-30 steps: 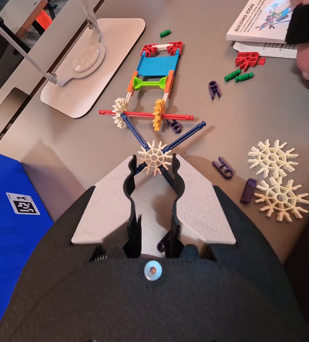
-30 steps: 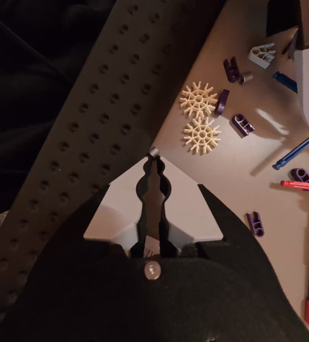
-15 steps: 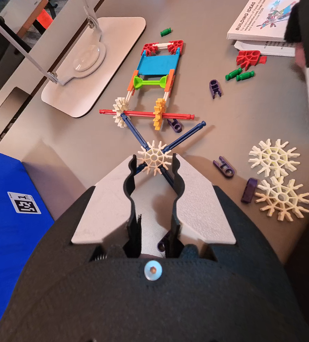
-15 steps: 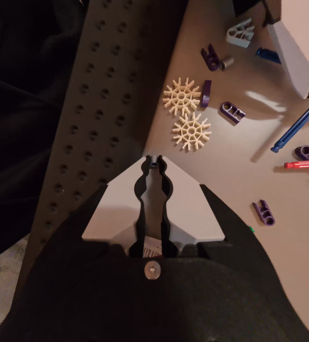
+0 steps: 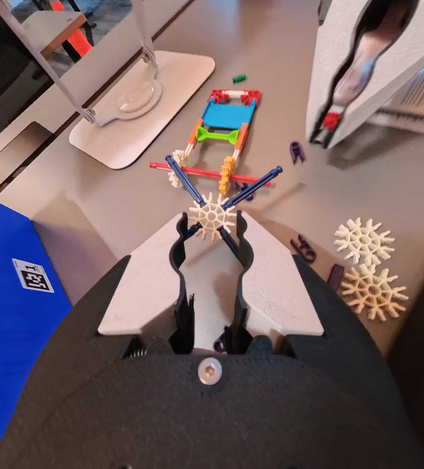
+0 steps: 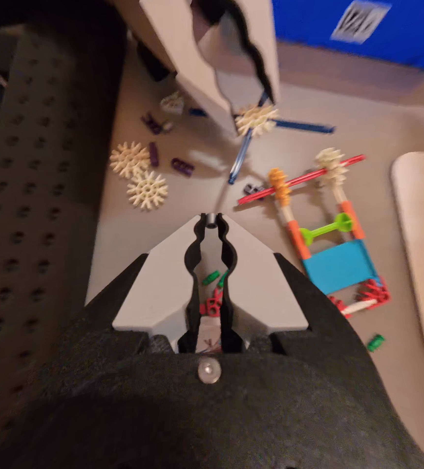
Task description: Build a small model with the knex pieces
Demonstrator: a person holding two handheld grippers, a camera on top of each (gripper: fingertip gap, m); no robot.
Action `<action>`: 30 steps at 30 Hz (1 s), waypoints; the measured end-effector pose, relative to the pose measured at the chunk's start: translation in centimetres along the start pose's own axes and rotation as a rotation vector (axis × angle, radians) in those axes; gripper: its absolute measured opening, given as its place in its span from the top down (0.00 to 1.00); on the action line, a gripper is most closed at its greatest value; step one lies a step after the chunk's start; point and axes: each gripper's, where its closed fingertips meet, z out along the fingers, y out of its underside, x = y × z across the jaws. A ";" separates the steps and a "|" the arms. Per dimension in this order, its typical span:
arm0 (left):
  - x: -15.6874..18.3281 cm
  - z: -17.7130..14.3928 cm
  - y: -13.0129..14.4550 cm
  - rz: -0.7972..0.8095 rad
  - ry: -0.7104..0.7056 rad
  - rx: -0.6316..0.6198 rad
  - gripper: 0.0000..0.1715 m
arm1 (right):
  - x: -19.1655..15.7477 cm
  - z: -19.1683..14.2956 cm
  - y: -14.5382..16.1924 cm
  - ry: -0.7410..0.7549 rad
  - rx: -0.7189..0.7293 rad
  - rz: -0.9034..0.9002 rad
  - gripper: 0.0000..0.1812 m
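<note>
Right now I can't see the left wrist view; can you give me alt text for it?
The left claw grips a cream snowflake connector with dark blue rods plugged into it, above a grey table. Beyond lies a colourful toy frame on a red axle; the right claw hangs at upper right, two loose cream snowflake connectors lie right.
</note>
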 end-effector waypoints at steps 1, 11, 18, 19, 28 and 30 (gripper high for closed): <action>-0.1 -0.1 -0.4 -0.028 0.005 0.022 0.79 | 0.5 -0.3 -0.7 0.026 0.040 0.000 0.96; 0.0 -0.5 -2.5 -0.027 -0.030 0.112 0.79 | 1.6 -0.7 -2.6 0.132 0.134 -0.012 0.96; -0.3 -0.6 -3.1 -0.007 -0.079 0.139 0.79 | 1.8 -0.4 -2.7 0.159 0.126 -0.004 0.96; -0.3 -0.6 -3.2 -0.017 -0.073 0.144 0.79 | 2.0 -0.4 -2.6 0.171 0.119 -0.006 0.96; -0.4 -0.7 -3.4 -0.013 -0.084 0.155 0.79 | 2.5 -0.6 -2.6 0.206 0.119 0.004 0.96; -0.4 -0.7 -3.5 -0.011 -0.089 0.159 0.79 | 2.5 -0.6 -2.6 0.208 0.116 0.001 0.96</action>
